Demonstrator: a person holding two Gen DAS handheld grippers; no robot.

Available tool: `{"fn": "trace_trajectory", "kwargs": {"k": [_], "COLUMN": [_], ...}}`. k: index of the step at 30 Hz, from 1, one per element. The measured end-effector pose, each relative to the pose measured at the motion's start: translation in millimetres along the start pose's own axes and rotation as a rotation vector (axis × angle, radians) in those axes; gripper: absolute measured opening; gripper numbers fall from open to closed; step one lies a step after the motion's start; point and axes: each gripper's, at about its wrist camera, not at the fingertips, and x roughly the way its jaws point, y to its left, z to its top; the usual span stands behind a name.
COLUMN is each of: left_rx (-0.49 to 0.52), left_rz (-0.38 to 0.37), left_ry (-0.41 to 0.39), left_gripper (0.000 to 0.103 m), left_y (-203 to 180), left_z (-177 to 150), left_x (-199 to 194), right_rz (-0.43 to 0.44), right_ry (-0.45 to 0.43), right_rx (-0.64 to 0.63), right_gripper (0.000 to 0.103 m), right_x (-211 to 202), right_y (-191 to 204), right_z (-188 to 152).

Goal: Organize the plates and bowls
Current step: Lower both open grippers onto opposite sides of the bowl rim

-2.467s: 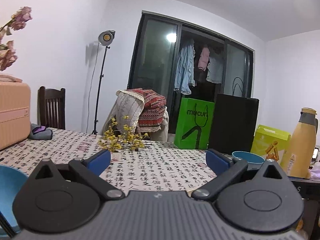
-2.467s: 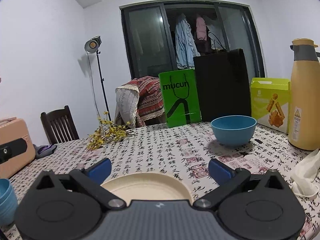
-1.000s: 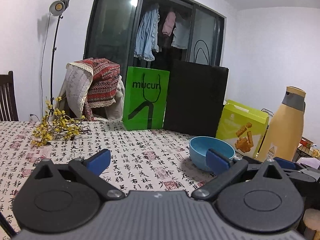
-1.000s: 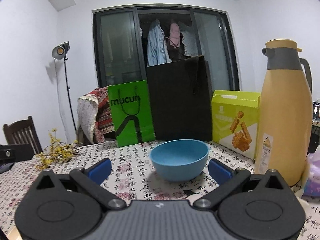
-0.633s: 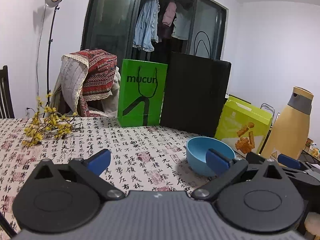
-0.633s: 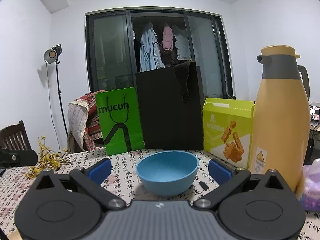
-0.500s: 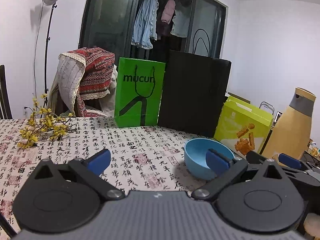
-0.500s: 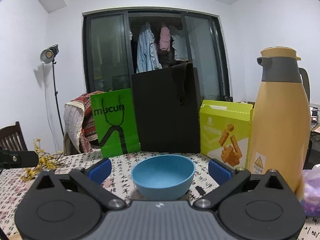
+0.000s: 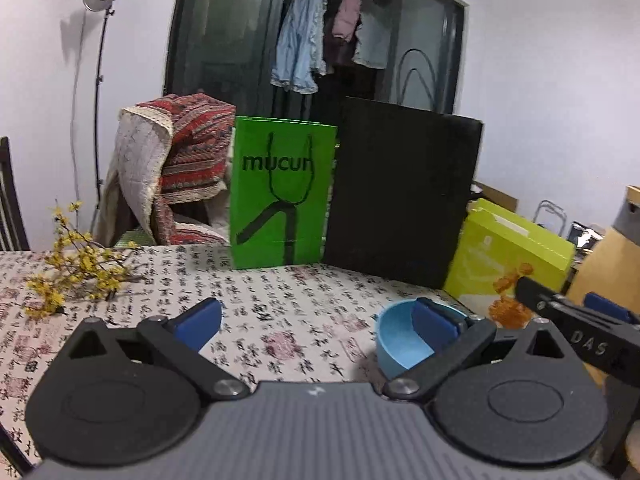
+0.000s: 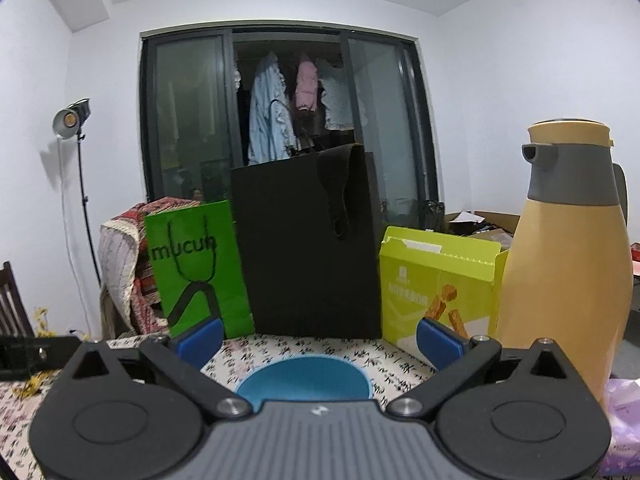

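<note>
The blue bowl (image 10: 304, 378) sits upright on the table, rim up, and its inside looks bare from the right wrist view. It's a plain, smooth, matte blue bowl with a round rim. The right gripper (image 10: 318, 342) hangs right over it, jaws spread wide, one blue pad on either side of the bowl, not touching. From the left wrist view the same bowl (image 9: 400, 342) lies to the right, partly behind the left gripper's (image 9: 316, 320) right pad; that gripper's jaws are spread too, with nothing between them. Far side of the bowl: a green paper bag (image 10: 196, 268), a black bag (image 10: 308, 240) and a yellow-green carton (image 10: 436, 280), with a tan thermos jug (image 10: 568, 256) at the right. The tablecloth (image 9: 280, 300) is white with printed characters; yellow flower sprigs (image 9: 76, 268) lie far left. Behind, a dark window (image 10: 280, 112) shows hanging clothes.
</note>
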Motion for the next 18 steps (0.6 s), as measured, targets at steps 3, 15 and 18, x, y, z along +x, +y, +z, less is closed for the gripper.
{"fn": "trace_trajectory", "kwargs": {"k": [3, 15, 18], "left_rx": [-0.008, -0.028, -0.006], "left_rz": [0.031, 0.146, 0.168], "left_ry": [-0.002, 0.015, 0.008], "left_gripper": [0.103, 0.103, 0.103], "left_y": [-0.4, -6.2, -11.0], "left_z": [5.3, 25.8, 28.0], "left_x": [10.9, 63.0, 73.9], "right_rz": [-0.009, -0.030, -0.029], "right_ry": [-0.001, 0.029, 0.022], "right_rx": [-0.011, 0.000, 0.011], "right_gripper": [0.103, 0.103, 0.103], "right_x": [10.0, 68.5, 77.1], "right_y": [1.7, -0.8, -6.4], "right_z": [4.9, 10.1, 0.3]}}
